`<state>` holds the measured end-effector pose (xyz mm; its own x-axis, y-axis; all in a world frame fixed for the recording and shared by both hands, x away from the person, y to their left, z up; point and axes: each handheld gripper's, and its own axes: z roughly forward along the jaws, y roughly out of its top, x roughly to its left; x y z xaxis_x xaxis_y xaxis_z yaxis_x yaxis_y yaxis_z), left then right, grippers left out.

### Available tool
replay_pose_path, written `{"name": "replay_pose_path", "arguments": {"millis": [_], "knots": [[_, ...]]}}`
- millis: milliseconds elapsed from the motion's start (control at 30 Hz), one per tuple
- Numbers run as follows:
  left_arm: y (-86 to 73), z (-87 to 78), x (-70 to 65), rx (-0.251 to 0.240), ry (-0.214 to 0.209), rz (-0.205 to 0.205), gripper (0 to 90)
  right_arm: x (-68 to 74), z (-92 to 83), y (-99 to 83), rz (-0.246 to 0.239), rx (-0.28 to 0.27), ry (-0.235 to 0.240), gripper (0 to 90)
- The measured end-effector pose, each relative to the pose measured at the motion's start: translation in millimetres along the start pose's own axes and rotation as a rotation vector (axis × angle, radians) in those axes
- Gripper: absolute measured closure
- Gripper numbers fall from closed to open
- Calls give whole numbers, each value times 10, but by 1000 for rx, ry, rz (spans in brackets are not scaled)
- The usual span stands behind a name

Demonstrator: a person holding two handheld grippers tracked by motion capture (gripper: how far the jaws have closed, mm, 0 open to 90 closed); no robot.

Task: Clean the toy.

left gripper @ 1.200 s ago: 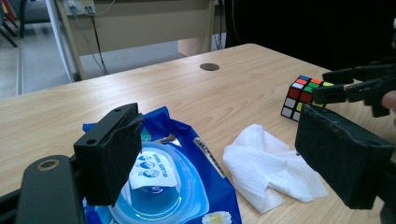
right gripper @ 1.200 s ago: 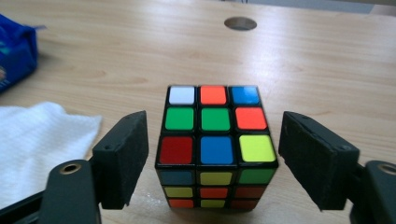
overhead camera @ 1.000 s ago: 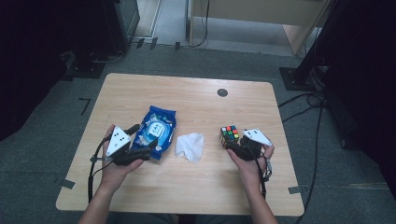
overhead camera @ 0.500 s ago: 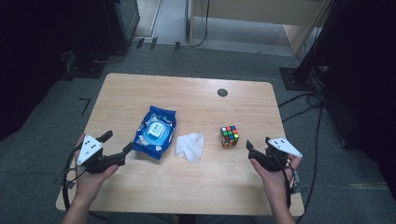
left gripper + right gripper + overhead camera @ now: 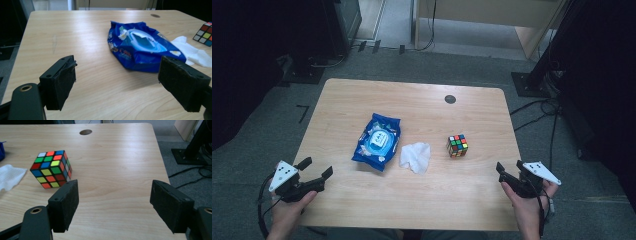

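A blue wet-wipe pack point(image 5: 378, 140) point(image 5: 142, 47) lies left of centre on the wooden table point(image 5: 422, 205). A crumpled white wipe point(image 5: 415, 156) point(image 5: 193, 51) point(image 5: 8, 176) rests beside it, and a scrambled colour cube point(image 5: 457, 145) point(image 5: 51, 169) point(image 5: 205, 33) sits to the right. My left gripper point(image 5: 315, 168) point(image 5: 117, 82) hovers open at the table's front-left corner, nothing between its jaws. Over the front-right edge my right gripper point(image 5: 509, 171) point(image 5: 113, 206) is open too, with the cube ahead to its left.
A round cable hole point(image 5: 450, 99) point(image 5: 85, 132) sits near the table's far edge. Black stand bases point(image 5: 532, 82) and cables point(image 5: 557, 117) lie on the grey floor to the right. More dark equipment point(image 5: 312, 70) stands beyond the far-left corner.
Both hands have pulled back from the objects toward the table's front corners. The left gripper left the wipe pack and the right gripper left the cube; both objects stay put.
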<state>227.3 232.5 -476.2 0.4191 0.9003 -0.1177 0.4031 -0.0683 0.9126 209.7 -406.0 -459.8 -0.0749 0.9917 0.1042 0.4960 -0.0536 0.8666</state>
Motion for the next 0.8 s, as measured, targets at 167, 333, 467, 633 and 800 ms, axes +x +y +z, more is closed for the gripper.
{"name": "replay_pose_path", "arguments": {"millis": [167, 333, 467, 633, 800], "knots": [[-119, -23, 75, 27, 21, -21, 146, -76, -18, -116, 11, 30, -18, 239], [-162, -26, 111, 46, 23, -42, 146, -111, -2, -214, 7, 47, -32, 241], [-232, 12, 146, 101, 46, -38, 146, -185, 28, -324, 24, 76, -45, 244], [-311, 124, 167, 253, 88, -51, 140, -295, 122, -493, 47, 158, -65, 246], [-319, 158, 146, 294, 111, -31, 140, -314, 182, -549, 47, 217, -69, 240]]}}
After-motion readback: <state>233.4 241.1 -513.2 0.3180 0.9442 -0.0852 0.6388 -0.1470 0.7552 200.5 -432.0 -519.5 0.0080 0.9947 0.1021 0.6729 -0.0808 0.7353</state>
